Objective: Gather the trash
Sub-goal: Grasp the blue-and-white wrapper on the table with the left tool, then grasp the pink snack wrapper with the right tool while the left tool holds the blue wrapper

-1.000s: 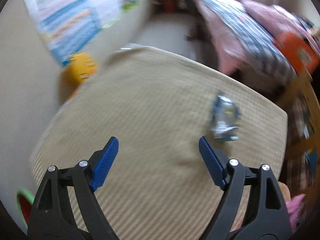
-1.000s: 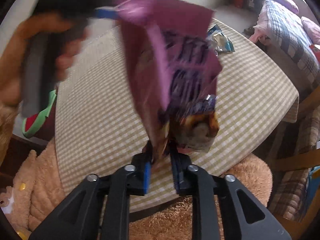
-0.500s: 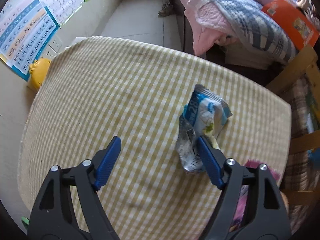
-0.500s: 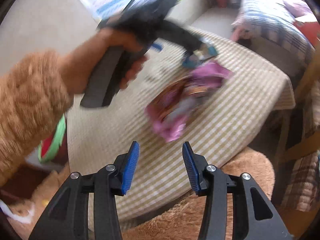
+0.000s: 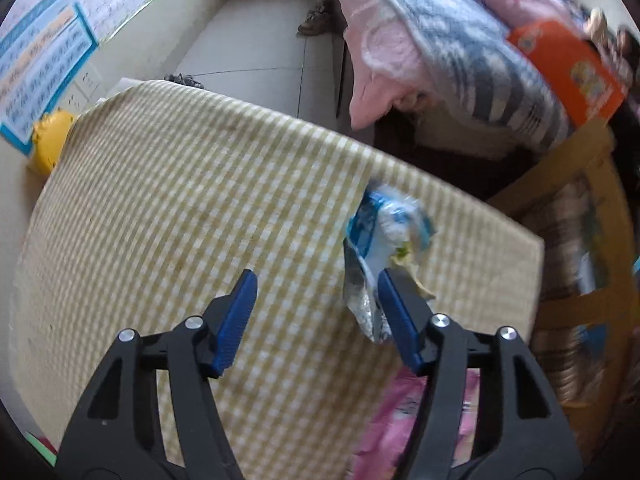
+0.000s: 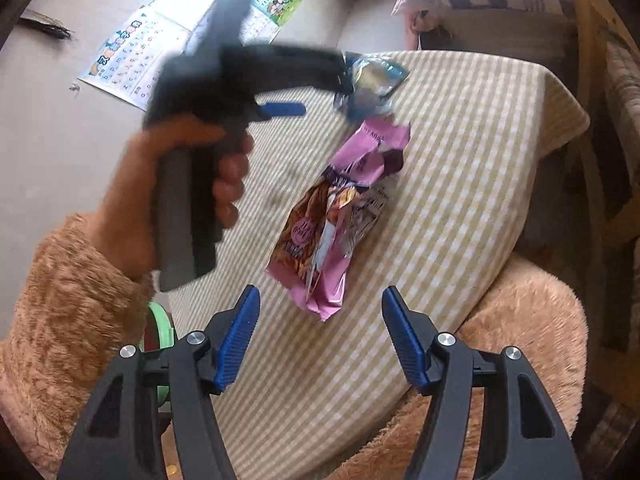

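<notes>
Since a second ago the purple and orange crinkled foil snack bag [image 6: 339, 216] has left the right tongs [image 6: 320, 340]; it hung clamped between them then and now lies flat on the desk with the yellow-and-white checked cloth [image 6: 460, 200], in the middle of the right wrist view. The right tongs, shut on the bag before, now stand wide apart and hold nothing, at the lower centre of that frame just below the bag's lower end. The left tongs [image 5: 316, 312] have come in over the blue and silver crumpled foil wrapper [image 5: 380, 248], which a second ago lay well ahead of them and to the right.

The left tongs are spread wide in the lower middle of the left wrist view. Their right blue ribbed pad [image 5: 400, 320] lies against the wrapper's lower right edge and covers part of it; the left pad is well apart from it, over bare cloth. Most of the wrapper sits just above and left of that right pad, right of centre in the frame, near the desk's right edge. Whether the pad presses it or only overlaps it cannot be told.

In the right wrist view the left tongs appear blurred in the upper left, gripped by a hand in a fuzzy tan sleeve [image 6: 60, 300], their tip meeting the blue wrapper [image 6: 372, 84] at upper centre. The purple bag lies just below that wrapper.
</notes>
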{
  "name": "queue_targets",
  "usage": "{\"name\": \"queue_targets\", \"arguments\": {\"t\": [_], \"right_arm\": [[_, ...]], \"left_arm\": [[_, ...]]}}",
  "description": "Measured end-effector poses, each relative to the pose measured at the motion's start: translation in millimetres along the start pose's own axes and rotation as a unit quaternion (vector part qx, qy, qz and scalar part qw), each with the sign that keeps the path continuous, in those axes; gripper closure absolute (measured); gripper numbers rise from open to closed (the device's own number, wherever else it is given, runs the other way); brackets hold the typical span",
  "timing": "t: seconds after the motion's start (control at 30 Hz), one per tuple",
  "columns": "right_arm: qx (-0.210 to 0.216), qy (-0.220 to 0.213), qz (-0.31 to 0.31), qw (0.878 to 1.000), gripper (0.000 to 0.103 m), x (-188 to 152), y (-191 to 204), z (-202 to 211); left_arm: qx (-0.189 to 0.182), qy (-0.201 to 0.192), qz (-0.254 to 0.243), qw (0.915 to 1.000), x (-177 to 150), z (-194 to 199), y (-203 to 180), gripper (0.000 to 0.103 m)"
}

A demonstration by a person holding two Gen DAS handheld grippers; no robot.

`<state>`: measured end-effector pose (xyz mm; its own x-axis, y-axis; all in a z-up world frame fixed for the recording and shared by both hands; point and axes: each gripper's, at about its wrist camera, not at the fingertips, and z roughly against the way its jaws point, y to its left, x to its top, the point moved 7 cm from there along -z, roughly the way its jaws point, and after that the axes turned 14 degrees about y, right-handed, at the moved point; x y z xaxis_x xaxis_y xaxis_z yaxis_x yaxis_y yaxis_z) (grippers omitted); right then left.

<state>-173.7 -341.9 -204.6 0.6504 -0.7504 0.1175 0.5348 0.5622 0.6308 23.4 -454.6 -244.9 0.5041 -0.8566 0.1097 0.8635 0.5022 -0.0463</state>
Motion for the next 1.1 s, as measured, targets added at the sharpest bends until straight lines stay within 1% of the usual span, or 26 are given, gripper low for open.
{"name": "queue_targets", "arguments": {"t": [0.03,0.13,0.27,0.3,0.37,0.4,0.43,0.53,0.67,0.73,0.8,0.93,1.0,1.03,1.1], "right_arm": [[-0.002,0.001,-0.001,1.0,0.042,-1.0,0.2,-1.8],[0.0,0.0,-0.01,1.0,0.041,10.2,-9.2,-2.3],[-0.003,-0.001,-0.017,1.0,0.042,4.8,-18.8,-0.6],[-0.004,-0.002,-0.018,1.0,0.042,4.5,-19.3,0.5],[-0.006,-0.004,-0.019,1.0,0.042,1.6,-20.8,2.6],[-0.007,-0.005,-0.02,1.0,0.041,5.9,-20.1,3.3],[-0.007,-0.005,-0.022,1.0,0.041,6.0,-21.3,3.5],[-0.008,-0.001,-0.023,1.0,0.042,6.1,-20.0,2.9],[-0.015,-0.003,-0.017,1.0,0.042,8.4,-14.7,2.3],[-0.019,-0.003,-0.016,1.0,0.041,9.3,-12.0,0.2],[-0.023,-0.002,-0.016,1.0,0.041,11.2,-8.7,-2.3],[-0.031,-0.012,-0.014,0.999,0.041,22.1,-2.4,-6.1],[-0.035,-0.019,-0.017,0.999,0.041,34.1,1.0,-9.6],[-0.037,-0.022,-0.02,0.999,0.039,39.9,1.6,-11.6],[-0.042,-0.025,-0.031,0.998,0.035,51.0,0.8,-17.1]], "left_arm": [[-0.006,-0.008,0.004,0.9999,0.2,6.9,0.1,0.042],[0.0,-0.015,-0.007,0.9999,3.1,10.8,-6.7,0.039],[0.01,0.005,-0.028,0.9995,9.3,-11.4,-18.9,0.039],[0.013,0.016,-0.029,0.9994,10.0,-18.7,-21.0,0.041],[-0.003,0.029,-0.028,0.9992,9.6,-28.5,-28.7,0.054],[-0.009,0.03,-0.032,0.999,9.0,-29.6,-33.6,0.065],[-0.008,0.028,-0.038,0.9989,8.6,-28.7,-37.9,0.073],[0.006,0.016,-0.045,0.9988,6.4,-24.3,-40.4,0.079],[0.013,-0.007,-0.027,0.9995,-5.0,-6.9,-22.1,0.081],[0.031,-0.024,-0.024,0.9989,-14.7,4.3,-8.0,0.081],[0.057,-0.047,-0.017,0.9971,-28.2,19.7,9.9,0.081],[0.091,-0.077,0.01,0.9928,-61.7,46.4,47.6,0.081],[0.101,-0.083,0.022,0.9912,-78.4,53.3,63.4,0.081],[0.106,-0.086,0.032,0.9901,-92.2,58.5,73.8,0.08],[0.115,-0.088,0.046,0.9884,-110.0,62.9,85.2,0.08]]}}
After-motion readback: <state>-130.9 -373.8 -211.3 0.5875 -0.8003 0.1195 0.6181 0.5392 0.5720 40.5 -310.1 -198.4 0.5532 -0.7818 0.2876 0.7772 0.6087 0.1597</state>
